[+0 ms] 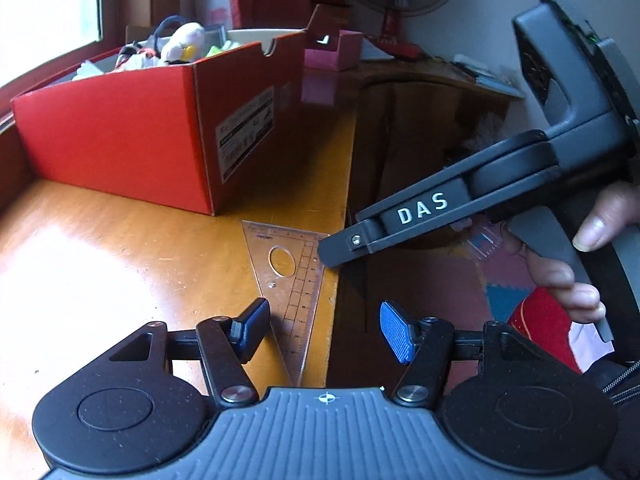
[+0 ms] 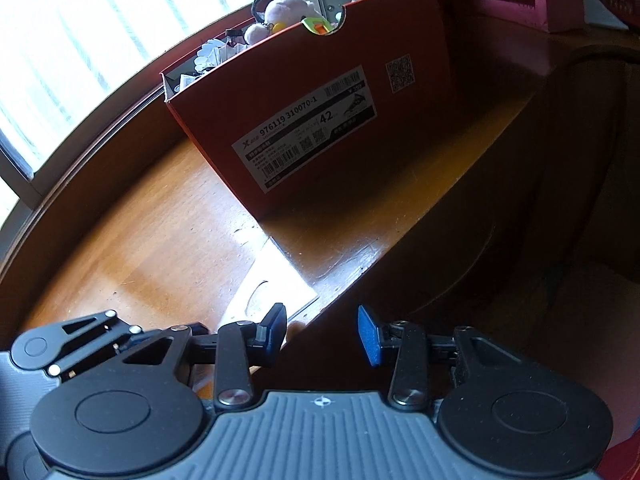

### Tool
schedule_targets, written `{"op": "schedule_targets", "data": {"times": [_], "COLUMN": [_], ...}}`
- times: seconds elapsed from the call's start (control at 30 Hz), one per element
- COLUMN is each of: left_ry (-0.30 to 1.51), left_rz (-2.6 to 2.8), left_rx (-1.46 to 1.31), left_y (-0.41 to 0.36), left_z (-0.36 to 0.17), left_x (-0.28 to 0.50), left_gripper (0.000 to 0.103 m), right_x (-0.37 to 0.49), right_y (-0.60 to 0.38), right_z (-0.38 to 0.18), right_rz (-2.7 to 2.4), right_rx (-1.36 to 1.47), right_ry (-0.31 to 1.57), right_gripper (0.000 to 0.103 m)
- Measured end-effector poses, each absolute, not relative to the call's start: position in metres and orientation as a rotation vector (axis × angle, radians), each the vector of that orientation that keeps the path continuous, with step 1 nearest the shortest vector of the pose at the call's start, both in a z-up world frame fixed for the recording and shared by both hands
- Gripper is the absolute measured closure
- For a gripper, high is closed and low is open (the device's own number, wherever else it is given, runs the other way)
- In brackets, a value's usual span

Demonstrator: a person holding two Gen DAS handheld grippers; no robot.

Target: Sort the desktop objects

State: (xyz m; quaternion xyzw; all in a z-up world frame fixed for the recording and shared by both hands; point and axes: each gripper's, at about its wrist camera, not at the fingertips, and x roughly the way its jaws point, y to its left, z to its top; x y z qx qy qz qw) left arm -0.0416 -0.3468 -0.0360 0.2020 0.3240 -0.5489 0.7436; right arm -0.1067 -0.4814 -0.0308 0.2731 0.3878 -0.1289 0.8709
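A clear plastic triangle ruler [image 1: 294, 284] lies flat on the wooden desk [image 1: 120, 264] at its right edge; it also shows as a glare patch in the right wrist view [image 2: 272, 284]. A red shoebox [image 1: 132, 136] full of small items, with a plush toy [image 1: 184, 42] on top, stands behind it; it also shows in the right wrist view [image 2: 320, 120]. My left gripper [image 1: 324, 330] is open and empty, straddling the ruler's near tip and the desk edge. My right gripper [image 2: 322, 332] is open and empty; seen from the left wrist view, its tip [image 1: 340, 248] is at the ruler's right corner.
The desk edge [image 1: 340, 280] drops to a dark floor with foam mats [image 1: 504, 296]. A pink box [image 1: 332, 54] and a red fan [image 1: 396, 8] stand at the back. A window [image 2: 100, 48] lies left of the shoebox.
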Motion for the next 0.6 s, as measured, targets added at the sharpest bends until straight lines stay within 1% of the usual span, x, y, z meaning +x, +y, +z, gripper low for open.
{"op": "schedule_targets", "data": {"times": [0.1, 0.17, 0.23, 0.3, 0.37, 0.6], "left_ry": [0.691, 0.707, 0.732, 0.763, 0.790, 0.781], "left_rz": [-1.147, -1.110, -1.082, -1.091, -1.102, -1.203], "left_rx": [0.411, 0.373, 0.347, 0.323, 0.302, 0.344], "left_y": [-0.339, -0.333, -0.330, -0.331, -0.332, -0.352], "left_z": [-0.032, -0.031, -0.033, -0.035, -0.037, -0.040], "left_x": [-0.035, -0.026, -0.018, -0.012, -0.007, -0.018], "left_gripper": [0.042, 0.048, 0.062, 0.072, 0.072, 0.073], "right_x": [-0.107, -0.107, -0.107, -0.107, -0.106, -0.105], "right_y": [-0.481, -0.482, -0.483, -0.484, -0.483, -0.477], "right_z": [-0.031, -0.032, -0.032, -0.033, -0.034, -0.035], "right_rz": [-0.264, -0.262, -0.259, -0.254, -0.244, -0.208], "right_rx": [0.584, 0.600, 0.618, 0.637, 0.648, 0.667], "right_ry": [0.809, 0.804, 0.801, 0.801, 0.803, 0.811], "right_gripper": [0.060, 0.059, 0.058, 0.058, 0.057, 0.057]}}
